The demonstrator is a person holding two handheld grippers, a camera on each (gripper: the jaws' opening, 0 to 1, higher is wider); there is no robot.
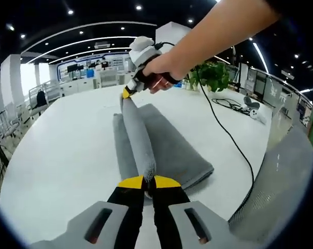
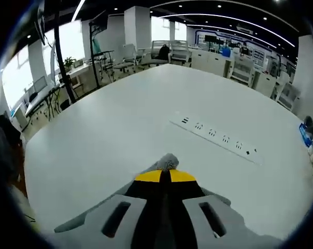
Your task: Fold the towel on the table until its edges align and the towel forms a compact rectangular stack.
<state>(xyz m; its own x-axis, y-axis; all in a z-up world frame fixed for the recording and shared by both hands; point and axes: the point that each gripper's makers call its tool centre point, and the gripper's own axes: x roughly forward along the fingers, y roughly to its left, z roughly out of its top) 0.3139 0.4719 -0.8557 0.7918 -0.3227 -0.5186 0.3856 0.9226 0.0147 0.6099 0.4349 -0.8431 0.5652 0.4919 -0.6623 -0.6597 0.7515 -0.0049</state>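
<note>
In the left gripper view, the left claw [image 1: 149, 182] rises from the bottom centre with its yellow-tipped jaws pressed together on the near end of a grey towel [image 1: 172, 145]. From there a raised fold of the towel runs up the middle of the frame as a taut ridge, while the rest of the cloth lies flat in a rough rectangle on the white tabletop [image 1: 58, 155] on both sides of that ridge. At the ridge's far end, in the upper centre, the right claw [image 1: 126, 93] pinches the towel's other end, held by a person's hand [image 1: 164, 67] whose bare arm comes in from the upper right. A black cable [image 1: 226, 132] trails from that hand down the right side of the tabletop. A potted plant [image 1: 211, 75] stands behind it at the upper right, well apart from the towel.

In the right gripper view, the right claw [image 2: 166, 175] sits at the lower centre, jaws closed with a small tuft of towel [image 2: 169, 162] showing above the tips. Beyond it, toward the right of centre, a white power strip [image 2: 216, 139] lies on the bare tabletop [image 2: 104, 129]. Office chairs [image 2: 130, 57] and desks line the upper background.
</note>
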